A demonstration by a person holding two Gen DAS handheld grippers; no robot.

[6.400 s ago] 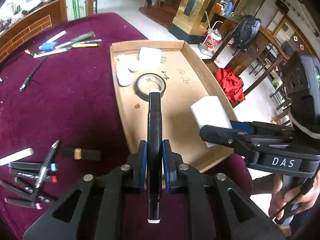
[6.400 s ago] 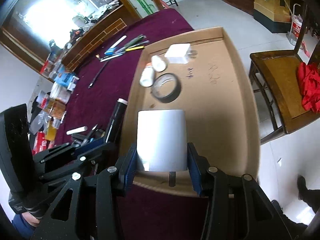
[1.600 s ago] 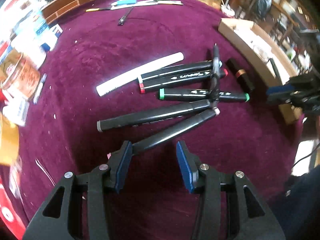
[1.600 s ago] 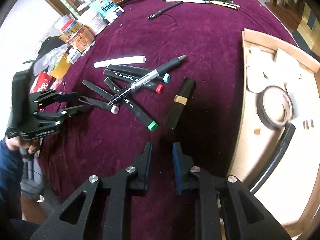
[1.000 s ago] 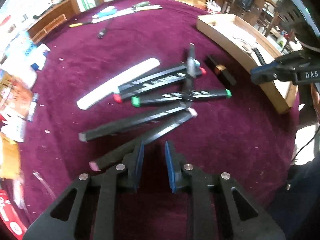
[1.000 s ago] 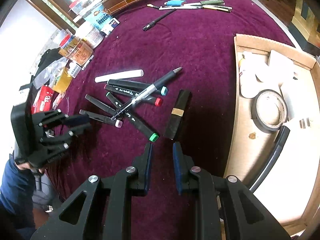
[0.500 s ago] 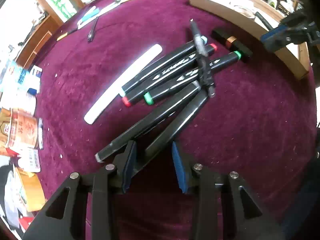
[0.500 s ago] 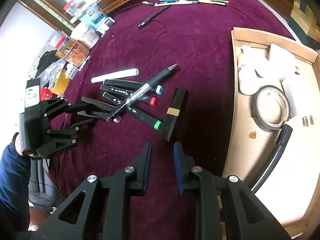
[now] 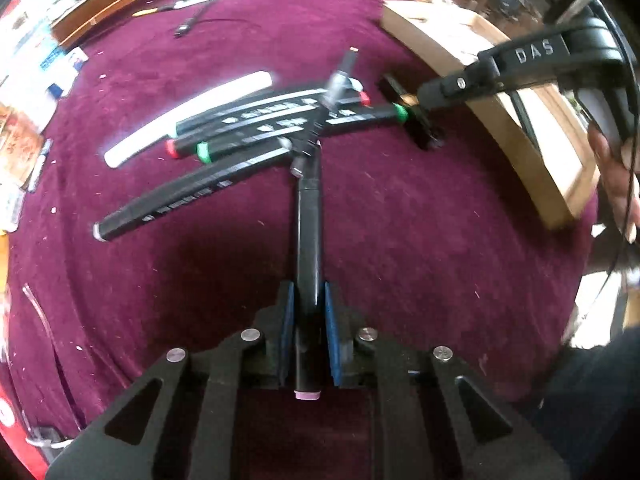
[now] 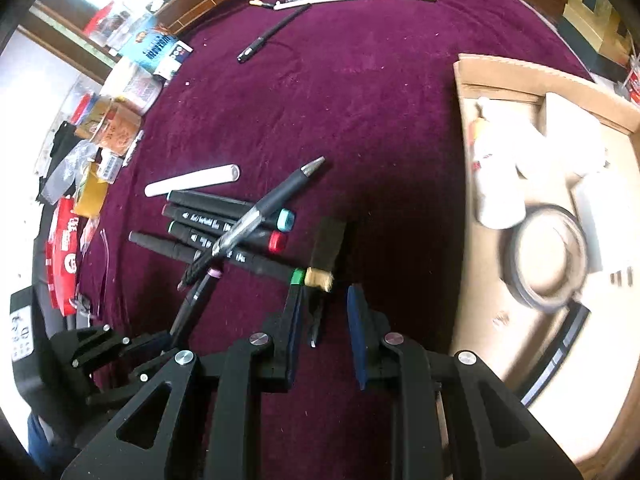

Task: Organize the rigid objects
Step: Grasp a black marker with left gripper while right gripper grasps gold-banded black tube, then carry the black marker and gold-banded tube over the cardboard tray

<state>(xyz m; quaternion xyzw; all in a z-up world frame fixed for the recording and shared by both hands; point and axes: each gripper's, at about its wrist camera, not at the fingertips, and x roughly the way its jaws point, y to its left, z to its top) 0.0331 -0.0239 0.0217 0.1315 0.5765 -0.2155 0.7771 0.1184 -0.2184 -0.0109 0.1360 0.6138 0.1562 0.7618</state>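
The left claw (image 9: 307, 312) is closed on a black marker (image 9: 309, 240), with both blue pads pressed against its barrel. The marker's pink end cap sits behind the pads, and the barrel runs straight ahead of the claw toward the marker pile (image 9: 256, 128). Half a second earlier the same claw stood open, straddling this marker, which then lay slanted in the pile; the marker is now aligned with the claw axis and its far end is just at the pile's near edge.

The right claw (image 10: 322, 320) is partly open, wider than half a second ago. The near end of a black block with a gold band (image 10: 326, 256) lies between its fingers; the pads do not appear to press on it. Earlier this block lay ahead of the fingertips, clear of them. A green-capped marker (image 10: 256, 264) ends just beside the left fingertip.

Ahead and left of the right claw, the remaining markers, a pen (image 10: 256, 216) lying across them and a white stick (image 10: 192, 180) rest on the purple desk (image 10: 360, 100). To the right of the right claw sits the cardboard tray (image 10: 520, 68), holding a tape roll (image 10: 548, 256), white items and a black marker. In the left wrist view, the right claw (image 9: 424, 100) reaches down onto the block (image 9: 420, 128) ahead and to the right.
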